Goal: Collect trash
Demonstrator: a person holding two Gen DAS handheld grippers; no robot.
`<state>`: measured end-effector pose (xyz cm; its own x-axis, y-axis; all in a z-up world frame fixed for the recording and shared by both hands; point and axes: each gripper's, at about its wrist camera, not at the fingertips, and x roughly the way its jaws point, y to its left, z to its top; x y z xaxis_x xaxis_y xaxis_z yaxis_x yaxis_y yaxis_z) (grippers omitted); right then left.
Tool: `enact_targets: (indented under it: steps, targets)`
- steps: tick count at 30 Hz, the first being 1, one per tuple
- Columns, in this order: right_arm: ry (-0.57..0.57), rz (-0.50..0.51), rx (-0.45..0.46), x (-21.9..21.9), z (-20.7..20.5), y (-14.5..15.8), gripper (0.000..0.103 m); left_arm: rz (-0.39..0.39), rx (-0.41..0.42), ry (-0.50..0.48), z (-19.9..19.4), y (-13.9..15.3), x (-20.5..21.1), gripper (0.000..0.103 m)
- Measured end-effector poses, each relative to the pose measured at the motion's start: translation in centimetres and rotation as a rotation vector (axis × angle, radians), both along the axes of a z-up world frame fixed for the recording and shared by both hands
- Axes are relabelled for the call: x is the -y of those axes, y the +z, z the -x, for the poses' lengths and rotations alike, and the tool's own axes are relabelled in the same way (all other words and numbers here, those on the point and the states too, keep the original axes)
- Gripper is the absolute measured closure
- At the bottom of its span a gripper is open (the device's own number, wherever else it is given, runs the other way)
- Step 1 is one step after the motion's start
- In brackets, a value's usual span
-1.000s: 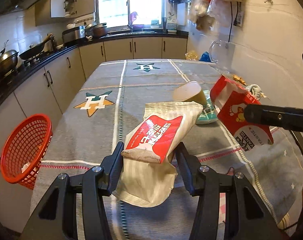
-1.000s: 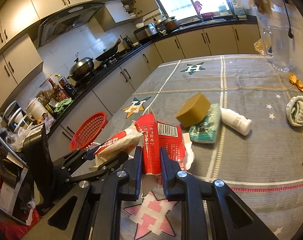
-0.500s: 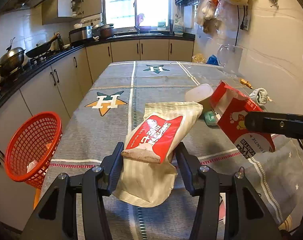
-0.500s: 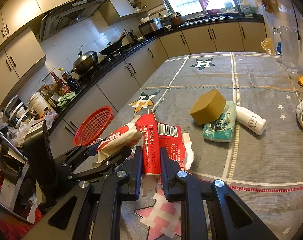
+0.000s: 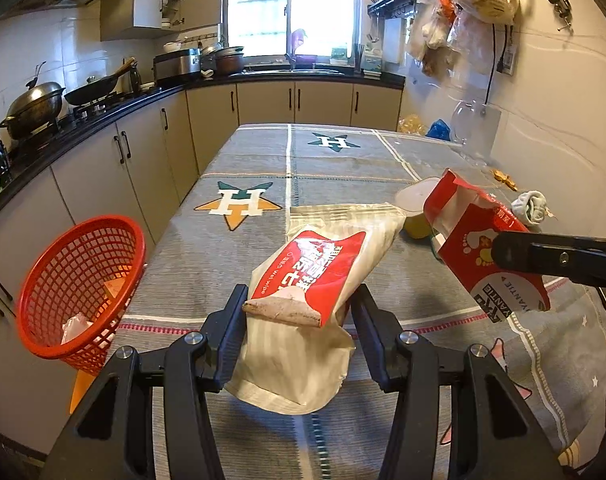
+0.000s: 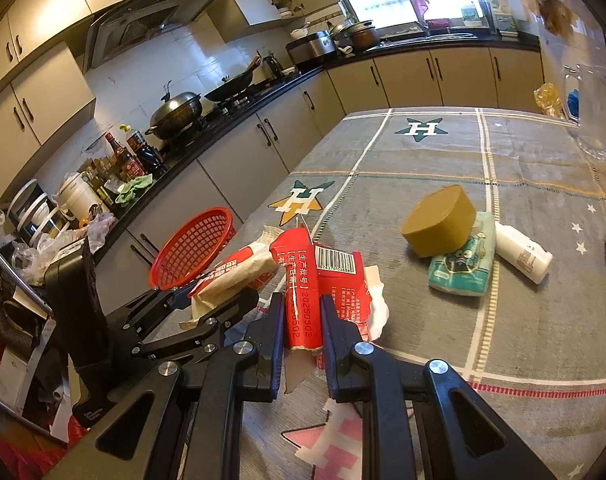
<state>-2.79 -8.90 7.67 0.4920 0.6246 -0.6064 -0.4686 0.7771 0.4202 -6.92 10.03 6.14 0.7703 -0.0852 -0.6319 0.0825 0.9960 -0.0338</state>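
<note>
The left hand-held gripper (image 5: 299, 312) pinches a white and red wet-wipe pack (image 5: 315, 276) above the worktop (image 5: 343, 160), and the right hand-held gripper (image 6: 301, 320) is pressed on a torn red carton (image 6: 323, 280); to do this step well, I think both should travel over the red basket (image 5: 79, 280) at the worktop's left edge and spread only when the trash hangs inside its rim, because the pack is soft and can catch there. The basket's bottom is partly hidden, so its contents are hard to make out, and the carton's lower part is covered by the fingers.
</note>
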Motion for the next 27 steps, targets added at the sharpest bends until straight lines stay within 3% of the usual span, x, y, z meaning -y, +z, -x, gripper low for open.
enact_targets:
  steps: [12,27]
  targets:
    - [0.038,0.014,-0.006,-2.9,-1.2,0.5,0.085,0.030,0.026,0.076,0.2,0.7,-3.9,0.052]
    - [0.170,-0.001,-0.017,-11.2,-3.4,2.6,0.084,0.043,0.065,0.261,1.4,2.2,-13.1,0.052]
